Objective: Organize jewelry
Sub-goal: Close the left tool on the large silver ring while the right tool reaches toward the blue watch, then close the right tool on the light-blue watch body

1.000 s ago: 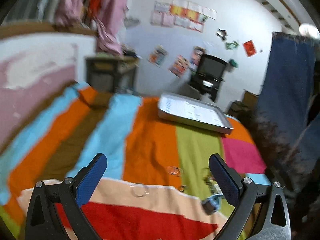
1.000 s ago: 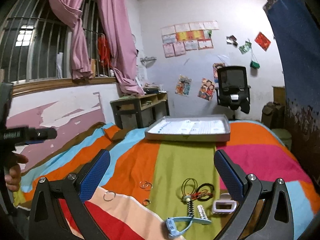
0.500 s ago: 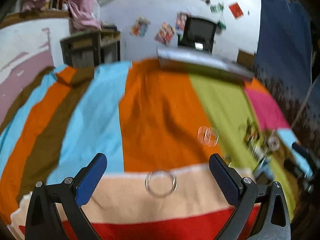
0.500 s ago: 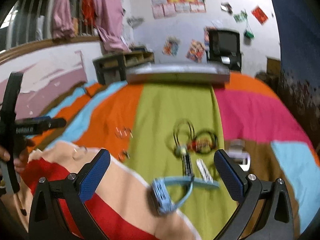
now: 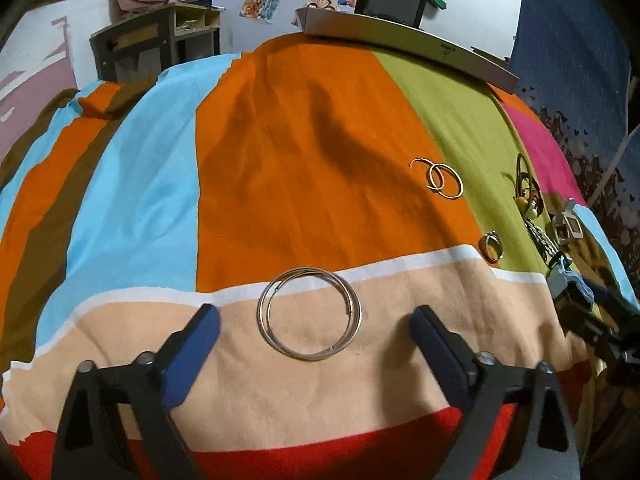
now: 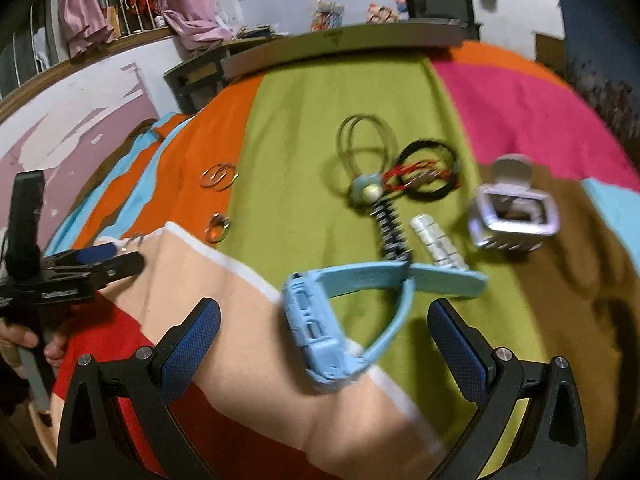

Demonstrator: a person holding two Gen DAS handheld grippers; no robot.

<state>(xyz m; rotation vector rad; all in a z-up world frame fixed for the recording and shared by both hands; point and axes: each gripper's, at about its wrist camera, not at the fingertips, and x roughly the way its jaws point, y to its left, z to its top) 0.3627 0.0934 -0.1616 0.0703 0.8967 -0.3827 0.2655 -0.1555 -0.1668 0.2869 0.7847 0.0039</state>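
the left gripper (image 5: 314, 326) is spread wide over the striped bedspread (image 5: 300, 140), a silver double bangle (image 5: 309, 318) lying flat between its fingers, untouched. beyond the bangle lie gold hoops (image 5: 440, 178) and a small ring (image 5: 492, 245). the right gripper (image 6: 324, 316) is also spread wide, a light blue watch (image 6: 320, 332) between its fingers, untouched.

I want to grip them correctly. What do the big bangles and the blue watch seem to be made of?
Bangles: thin wire hoops, silver and shiny, so probably metal; the bright glint along the rim suggests it.
Watch: pale blue and matte, with a strap that curves softly, so likely rubber or silicone on a plastic case. The picture is blurred, so this is uncertain.
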